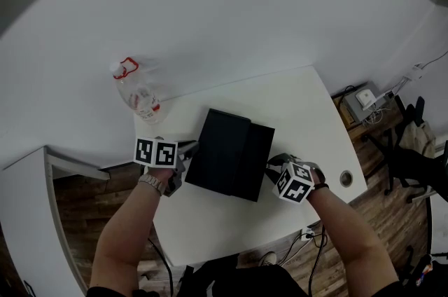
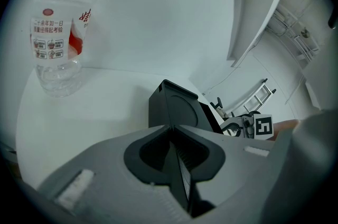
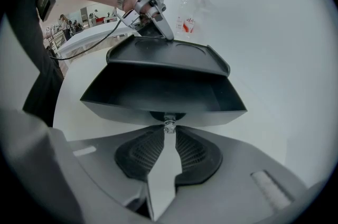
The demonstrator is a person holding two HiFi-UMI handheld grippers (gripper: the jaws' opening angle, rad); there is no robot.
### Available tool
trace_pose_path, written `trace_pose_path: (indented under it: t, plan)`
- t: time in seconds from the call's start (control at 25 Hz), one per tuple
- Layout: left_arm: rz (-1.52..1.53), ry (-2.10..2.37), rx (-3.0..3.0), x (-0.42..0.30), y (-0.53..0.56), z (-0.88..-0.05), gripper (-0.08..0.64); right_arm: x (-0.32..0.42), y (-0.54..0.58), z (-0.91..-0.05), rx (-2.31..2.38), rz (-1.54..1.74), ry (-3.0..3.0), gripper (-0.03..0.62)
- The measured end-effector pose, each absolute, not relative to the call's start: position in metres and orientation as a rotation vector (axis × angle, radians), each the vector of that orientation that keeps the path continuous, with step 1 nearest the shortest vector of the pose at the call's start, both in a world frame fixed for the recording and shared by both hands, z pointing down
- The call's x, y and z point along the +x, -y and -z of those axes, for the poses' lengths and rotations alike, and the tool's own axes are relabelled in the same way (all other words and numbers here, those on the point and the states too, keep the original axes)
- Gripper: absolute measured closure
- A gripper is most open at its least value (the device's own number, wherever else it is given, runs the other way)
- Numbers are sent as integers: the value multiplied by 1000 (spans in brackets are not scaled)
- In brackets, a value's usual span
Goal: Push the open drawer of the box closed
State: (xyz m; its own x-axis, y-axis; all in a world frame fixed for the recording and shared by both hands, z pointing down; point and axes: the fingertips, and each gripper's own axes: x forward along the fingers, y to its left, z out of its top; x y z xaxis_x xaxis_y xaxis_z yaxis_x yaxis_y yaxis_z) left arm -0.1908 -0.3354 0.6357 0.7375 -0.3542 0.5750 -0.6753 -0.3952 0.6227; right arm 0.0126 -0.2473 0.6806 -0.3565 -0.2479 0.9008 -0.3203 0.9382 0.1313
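A black box (image 1: 222, 145) lies on the white table (image 1: 301, 106), its drawer (image 1: 257, 161) pulled out towards the right. In the right gripper view the drawer (image 3: 158, 93) gapes below the box's lid (image 3: 169, 56), and my right gripper (image 3: 169, 132) is shut on the small knob (image 3: 169, 124) on the drawer's front. At the box's opposite side my left gripper (image 1: 183, 166) is shut on a thin black edge of the box (image 2: 177, 106); that edge runs between the left gripper's (image 2: 178, 165) closed jaws.
A clear plastic bottle (image 1: 136, 92) with a red cap ring stands upright at the table's far left corner, apart from the box. A cable grommet (image 1: 346, 178) sits near the right edge. Beyond that edge are a chair (image 1: 413, 148) and floor cables.
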Motion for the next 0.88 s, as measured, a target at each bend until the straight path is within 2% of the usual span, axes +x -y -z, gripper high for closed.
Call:
trace_pose_path:
  t: [0.88]
  plan:
    - [-400,777,2006,-188,333,-632,528,-47,265,-678,386,-82,2017,523]
